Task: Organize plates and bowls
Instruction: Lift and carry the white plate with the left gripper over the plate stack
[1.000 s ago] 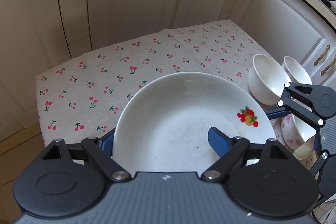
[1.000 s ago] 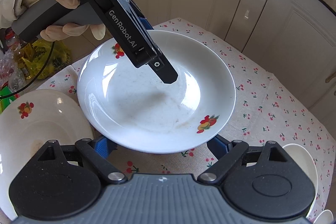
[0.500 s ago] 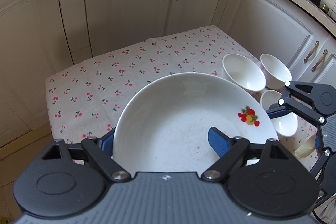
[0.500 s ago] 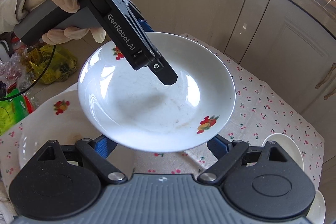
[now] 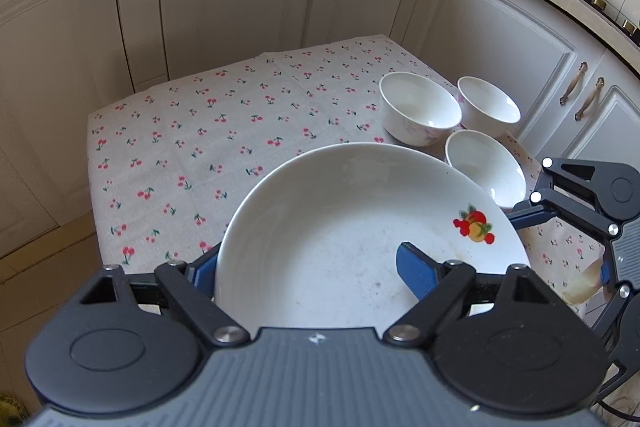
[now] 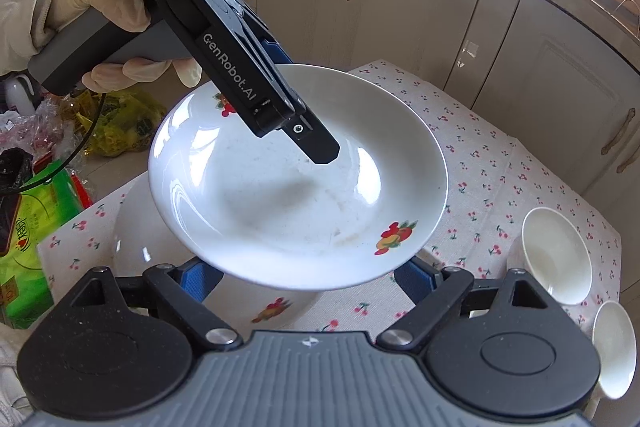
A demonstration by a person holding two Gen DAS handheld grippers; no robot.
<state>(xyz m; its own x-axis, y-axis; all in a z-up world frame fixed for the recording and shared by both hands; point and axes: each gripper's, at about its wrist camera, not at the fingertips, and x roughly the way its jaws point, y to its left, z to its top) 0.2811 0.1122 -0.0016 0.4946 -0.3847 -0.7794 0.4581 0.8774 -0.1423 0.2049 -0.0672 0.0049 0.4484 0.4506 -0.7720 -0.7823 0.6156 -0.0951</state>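
Fingers [image 5: 416, 275] on the left gripper [image 5: 308, 269] are pinching the wall of the white glazed deep plate with the fruit decals [image 6: 280, 211], one pad inside the bowl of it and one outside the rim. The right gripper [image 6: 308, 275] has its blue pads spread wide just under the opposite rim. It looks like a cradle more than a clamp, and I can't tell if they actually touch.

So the plate is up in the air over the cherry-print tablecloth on the table [image 5: 200, 131]. A second matching white plate [image 6: 136, 239] lies below it near one corner, and three small white bowls [image 5: 420, 107] are clustered along the other edge.

My read on handling: it's stiff, glossy ceramic, so slick and chippy, and heavy enough to lever out of a one-sided pinch. I'd grip the rim wall, keep it level, and set it down softly on the other plate.
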